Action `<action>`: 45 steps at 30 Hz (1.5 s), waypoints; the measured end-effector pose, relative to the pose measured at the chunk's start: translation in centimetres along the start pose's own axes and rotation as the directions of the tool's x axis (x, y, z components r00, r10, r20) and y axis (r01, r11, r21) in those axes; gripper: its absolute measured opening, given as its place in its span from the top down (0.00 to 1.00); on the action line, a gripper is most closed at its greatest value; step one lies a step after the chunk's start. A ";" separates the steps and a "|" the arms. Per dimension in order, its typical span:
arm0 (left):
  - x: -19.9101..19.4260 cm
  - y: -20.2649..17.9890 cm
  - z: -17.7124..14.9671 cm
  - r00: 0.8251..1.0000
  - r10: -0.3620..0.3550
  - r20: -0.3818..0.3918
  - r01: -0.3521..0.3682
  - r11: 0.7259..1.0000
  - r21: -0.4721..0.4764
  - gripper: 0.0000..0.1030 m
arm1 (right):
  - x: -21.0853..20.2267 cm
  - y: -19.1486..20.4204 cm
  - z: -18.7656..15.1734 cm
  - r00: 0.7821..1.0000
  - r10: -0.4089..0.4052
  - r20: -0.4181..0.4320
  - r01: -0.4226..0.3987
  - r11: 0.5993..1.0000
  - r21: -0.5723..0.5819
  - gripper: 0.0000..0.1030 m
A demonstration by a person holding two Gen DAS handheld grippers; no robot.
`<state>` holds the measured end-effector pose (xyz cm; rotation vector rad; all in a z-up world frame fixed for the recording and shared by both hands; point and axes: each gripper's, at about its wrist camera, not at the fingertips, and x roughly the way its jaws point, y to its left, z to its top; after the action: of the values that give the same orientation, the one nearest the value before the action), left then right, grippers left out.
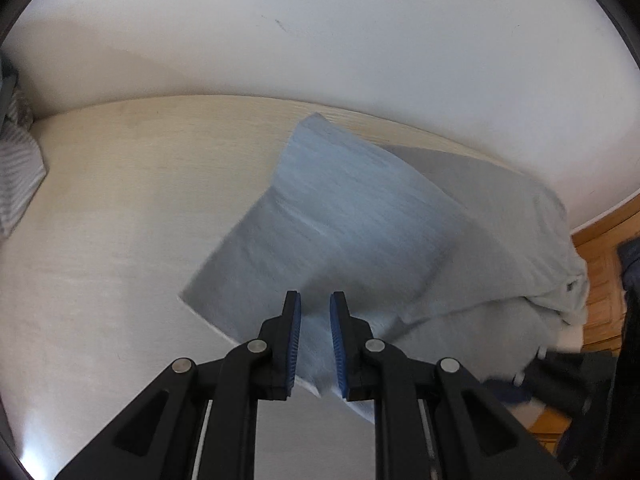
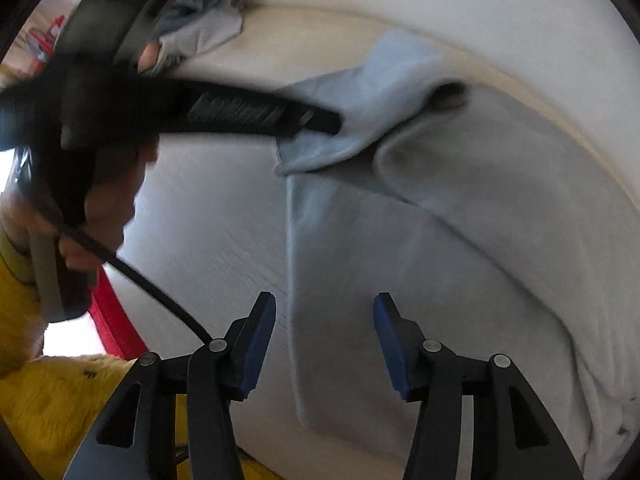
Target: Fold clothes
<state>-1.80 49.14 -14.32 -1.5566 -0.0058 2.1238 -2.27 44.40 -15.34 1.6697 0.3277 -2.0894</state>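
Left wrist view: a light blue garment [image 1: 352, 220] lies on the pale wood tabletop [image 1: 120, 208], towards its right side and reaching its far edge by the white wall [image 1: 360, 32]. One portion is raised as a flap and slopes down to the left gripper [image 1: 315, 300]; the rest spreads flat to the right and bunches at the tabletop's right edge. The fingers [image 1: 294, 320] stand with a narrow gap, and blue cloth shows between the pads. Whether they actually clamp the cloth cannot be told here; the frame is motion-blurred.

Right wrist view: the same light blue garment [image 2: 460, 240] covers the right half of the tabletop [image 2: 208, 216]. The left gripper [image 2: 334, 122] reaches in from the left and its tip meets a lifted fold of the cloth, which rises to a peak beyond it. The right gripper [image 2: 325, 312] hovers over the near edge of the garment, fingers [image 2: 260, 332] well apart and holding nothing.

Surroundings: a striped grey cloth [image 1: 16, 168] lies at the far left of the tabletop. A second grey-blue cloth heap [image 2: 200, 20] sits in the far left corner. The person's hand [image 2: 108, 208] grips the left gripper's handle, with a yellow sleeve [image 2: 48, 400] below. Wooden flooring [image 1: 600, 272] shows past the tabletop's right edge.
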 end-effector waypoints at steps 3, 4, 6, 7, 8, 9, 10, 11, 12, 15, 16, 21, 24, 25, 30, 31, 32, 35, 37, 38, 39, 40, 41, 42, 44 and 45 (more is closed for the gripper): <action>-0.2 0.4 0.5 1.000 0.002 0.019 -0.002 1.000 -0.011 0.88 | 1.0 1.4 0.3 0.998 -0.069 0.001 0.069 0.997 -0.035 0.67; -0.5 0.6 0.7 0.999 -0.001 0.034 0.002 1.000 -0.019 0.88 | 1.3 1.9 0.3 0.996 -0.091 0.002 0.091 0.995 -0.047 0.75; -1.3 1.3 0.9 0.998 -0.009 0.066 0.012 0.999 -0.039 0.88 | 1.2 1.4 0.7 0.998 -0.064 0.003 0.064 0.998 -0.007 0.92; -1.8 1.7 0.8 0.996 -0.014 0.083 0.018 0.998 -0.052 0.88 | 0.9 0.8 0.9 0.999 -0.040 0.013 0.040 0.999 0.021 0.92; -2.2 1.6 0.8 0.996 -0.012 0.093 0.018 0.998 -0.062 0.88 | -0.1 0.0 1.1 0.999 0.004 0.050 -0.007 0.998 0.061 0.93; -3.0 1.7 0.1 0.995 -0.011 0.102 0.018 0.997 -0.068 0.88 | -1.5 -0.9 1.3 0.994 0.058 0.097 -0.067 0.993 0.099 0.93; -3.7 1.7 -0.5 0.994 -0.010 0.111 0.018 0.997 -0.075 0.88 | -2.9 -1.7 1.6 0.984 0.108 0.141 -0.126 0.984 0.127 0.93; -4.5 1.8 -1.2 0.993 -0.009 0.119 0.018 0.997 -0.081 0.88 | -4.3 -2.5 1.7 0.966 0.176 0.188 -0.205 0.968 0.147 0.93; -5.2 1.6 -2.0 0.992 0.001 0.124 0.008 0.997 -0.077 0.88 | -5.7 -3.2 1.9 0.938 0.256 0.235 -0.298 0.941 0.160 0.93; -6.5 0.4 -3.5 0.990 0.031 0.139 -0.022 0.997 -0.067 0.88 | -9.5 -5.2 2.0 0.796 0.483 0.364 -0.565 0.809 0.163 0.93; -6.5 0.2 -3.4 0.989 0.038 0.144 -0.028 0.997 -0.068 0.88 | -9.8 -5.6 1.6 0.729 0.566 0.386 -0.654 0.742 0.147 0.93; -6.1 -1.0 -3.4 0.985 0.045 0.166 -0.027 0.993 -0.114 0.88 | -3.8 -3.6 1.6 0.710 0.652 0.265 -0.701 0.690 0.182 0.89; -6.0 -0.1 -4.2 0.985 0.064 0.162 -0.041 0.989 -0.143 0.88 | 0.6 -1.4 1.8 0.918 0.390 0.072 -0.396 0.895 0.206 0.85; -6.0 -0.1 -4.5 0.985 0.070 0.156 -0.046 0.987 -0.151 0.88 | 0.6 -1.3 1.6 0.922 0.379 0.077 -0.387 0.899 0.205 0.85; -6.4 -0.6 -7.1 0.991 0.069 0.118 -0.045 0.980 -0.194 0.88 | -2.9 -4.6 -0.7 0.915 0.322 0.245 -0.381 0.889 0.255 0.66; -6.1 -1.0 -7.8 0.993 0.058 0.107 -0.036 0.978 -0.204 0.88 | -3.6 -5.9 -1.7 0.930 0.251 0.270 -0.328 0.899 0.292 0.64; -5.6 -1.2 -8.2 0.994 0.051 0.097 -0.030 0.978 -0.207 0.88 | -4.1 -7.2 -2.8 0.945 0.162 0.282 -0.257 0.905 0.340 0.64; -4.5 -3.0 -9.0 0.997 0.030 0.070 -0.016 0.982 -0.190 0.88 | -5.6 -10.9 -6.3 0.950 -0.105 0.295 -0.051 0.877 0.479 0.64; -4.3 -5.2 -9.1 0.997 0.029 0.073 -0.017 0.987 -0.161 0.88 | -5.9 -12.6 -8.5 0.930 -0.205 0.304 0.006 0.838 0.545 0.61; -4.2 -6.4 -9.0 0.996 0.027 0.079 -0.015 0.989 -0.145 0.87 | -5.7 -13.1 -9.6 0.925 -0.228 0.305 0.017 0.825 0.565 0.57; -3.9 -7.4 -9.0 0.997 0.031 0.077 -0.021 0.991 -0.130 0.80 | -5.4 -13.5 -10.6 0.923 -0.237 0.302 0.022 0.817 0.576 0.55; -3.6 -8.5 -8.9 0.997 0.035 0.074 -0.026 0.993 -0.116 0.68 | -5.1 -14.1 -11.5 0.924 -0.249 0.291 0.030 0.805 0.593 0.55; -3.3 -9.5 -8.9 0.996 0.054 0.075 -0.047 0.994 -0.103 0.60 | -4.8 -14.9 -12.3 0.925 -0.262 0.275 0.041 0.788 0.614 0.55; -3.5 -10.0 -9.1 0.994 0.076 0.073 -0.069 0.993 -0.098 0.51 | -4.4 -15.7 -13.2 0.926 -0.275 0.258 0.052 0.771 0.635 0.55; -2.3 -10.9 -9.2 0.993 0.105 0.049 -0.099 0.989 -0.105 0.50 | -3.6 -16.6 -14.5 0.921 -0.306 0.243 0.069 0.739 0.670 0.55; -1.8 -11.2 -9.2 0.992 0.115 0.042 -0.109 0.987 -0.118 0.50 | -3.0 -16.6 -14.8 0.916 -0.323 0.238 0.080 0.729 0.680 0.55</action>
<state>11.13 55.56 -12.62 -1.6044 -0.0597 2.2852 3.08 66.14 -17.48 1.6016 -0.4244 -2.8392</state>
